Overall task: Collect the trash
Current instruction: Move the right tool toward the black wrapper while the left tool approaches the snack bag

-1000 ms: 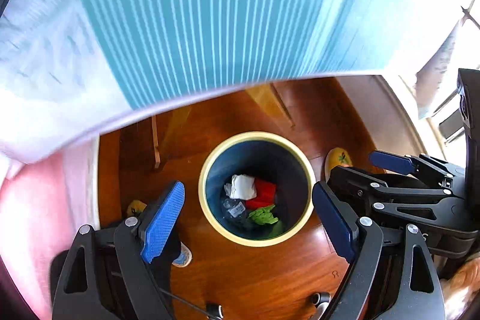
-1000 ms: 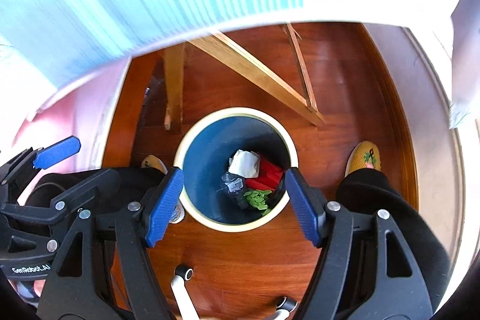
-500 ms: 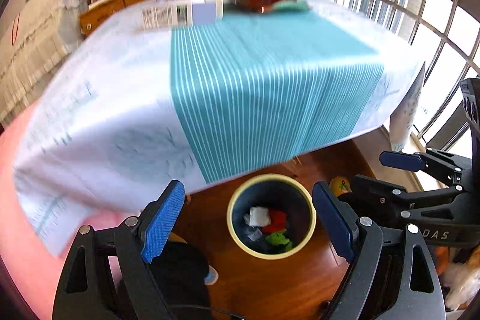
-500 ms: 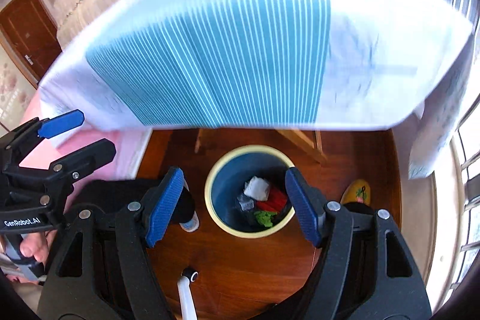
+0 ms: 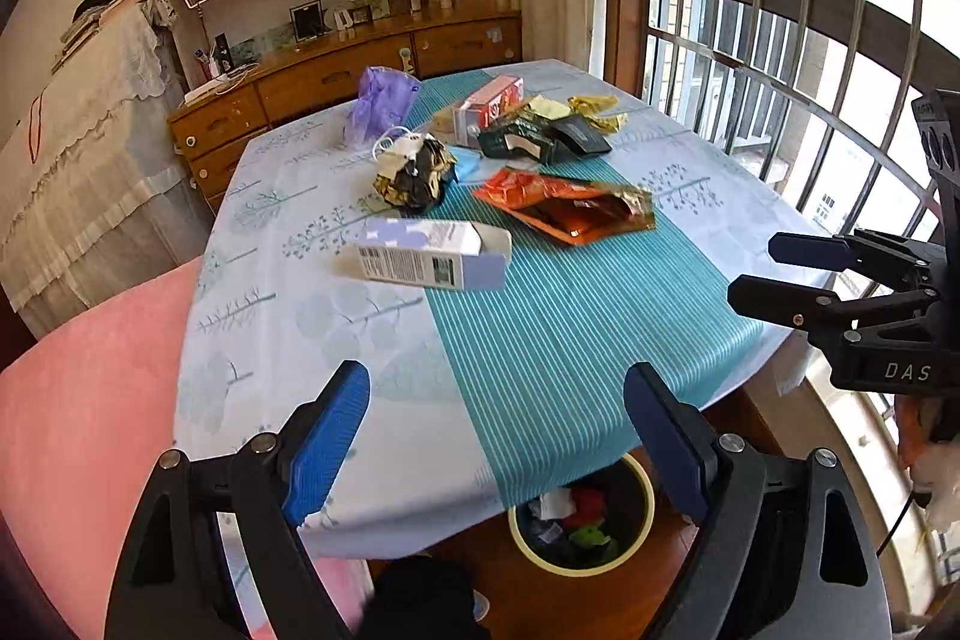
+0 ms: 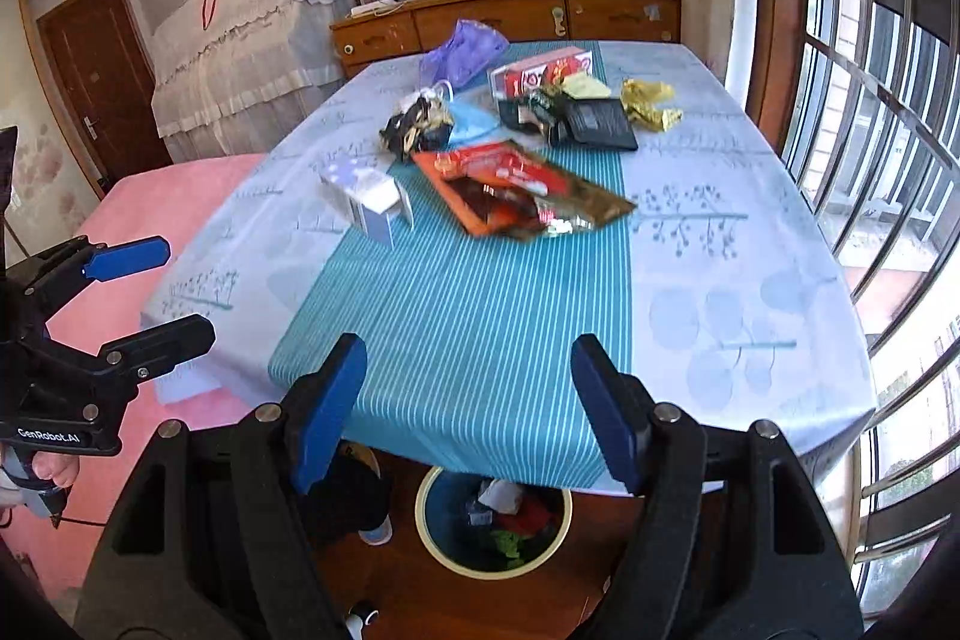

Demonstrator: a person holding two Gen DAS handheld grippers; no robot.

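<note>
Trash lies on the table (image 5: 570, 340): a white and lilac carton (image 5: 429, 254) (image 6: 363, 196), an orange foil pouch (image 5: 567, 206) (image 6: 516, 196), a crumpled dark wrapper (image 5: 414, 175) (image 6: 417, 127), a purple bag (image 5: 381, 100) (image 6: 459, 52), a red box (image 5: 489, 100) (image 6: 540, 73), black packets (image 5: 543, 136) (image 6: 591, 121) and gold foil (image 6: 651, 103). The blue bin (image 5: 639, 511) (image 6: 432, 520) stands on the floor under the near table edge, holding paper and scraps. My left gripper (image 5: 498, 436) and right gripper (image 6: 468, 403) are open and empty, above the near edge.
A wooden sideboard (image 5: 336, 70) with shelves stands behind the table. A barred window (image 5: 810, 70) runs along the right. A pink mat (image 5: 84, 400) lies at the left. A cloth-covered piece of furniture (image 6: 252, 34) stands at the far left.
Both grippers have tilted up and back from looking down into the bin under the table to looking across the tabletop. Both stay open and empty.
</note>
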